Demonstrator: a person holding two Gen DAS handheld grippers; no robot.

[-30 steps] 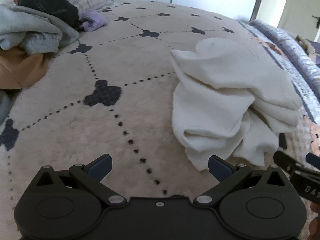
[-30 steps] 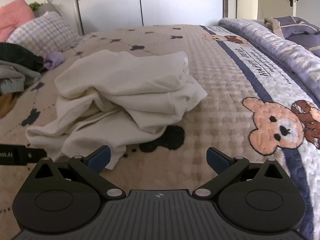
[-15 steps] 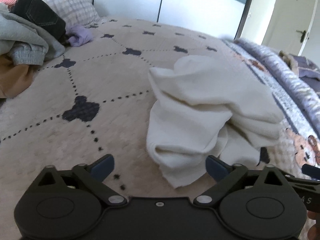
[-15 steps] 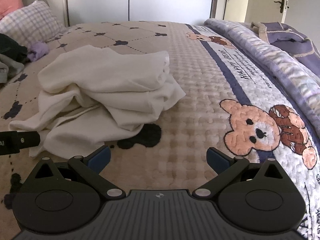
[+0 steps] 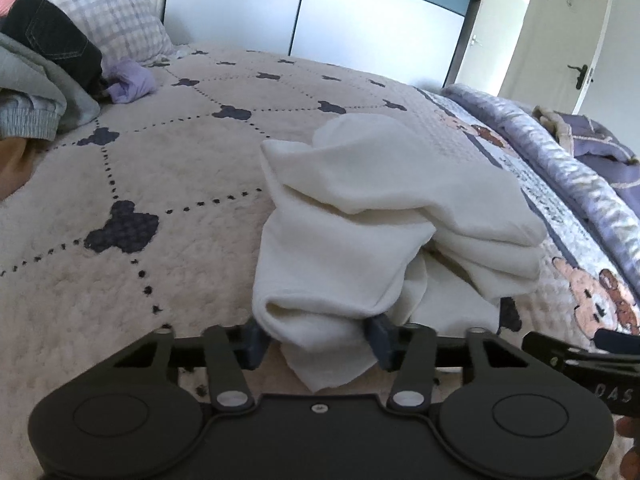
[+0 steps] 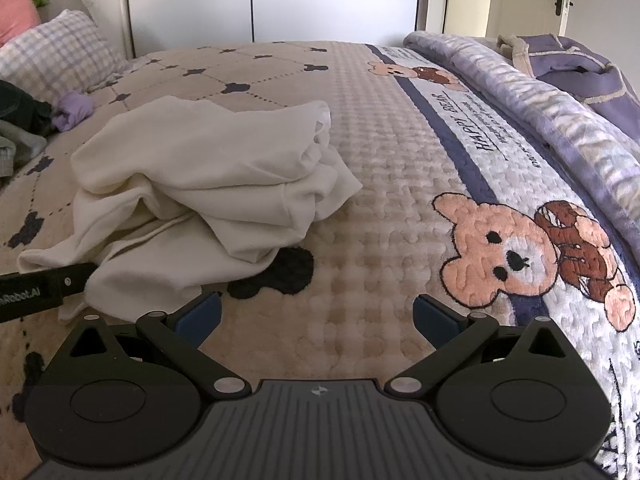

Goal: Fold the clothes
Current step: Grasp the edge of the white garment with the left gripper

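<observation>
A crumpled white garment (image 5: 380,200) lies in a heap on the beige patterned bedspread (image 5: 160,160). My left gripper (image 5: 318,340) is at the garment's near edge, its jaws closing, and a rolled fold of the cloth fills the gap and touches both blue pads. In the right wrist view the same garment (image 6: 208,168) lies to the left, with the left gripper's finger (image 6: 40,288) at its near corner. My right gripper (image 6: 316,316) stands open over bare bedspread, just right of the garment, with nothing between its pads.
A pile of grey, black and brown clothes (image 5: 40,80) sits at the far left beside a checked pillow (image 5: 116,20) and a small purple item (image 5: 130,80). A purple quilt (image 6: 560,92) runs along the bed's right side. Wardrobe doors stand behind.
My left gripper has moved up to the garment's near edge and its jaws have narrowed from wide open onto the cloth. The right gripper has stayed open and barely shifted.
</observation>
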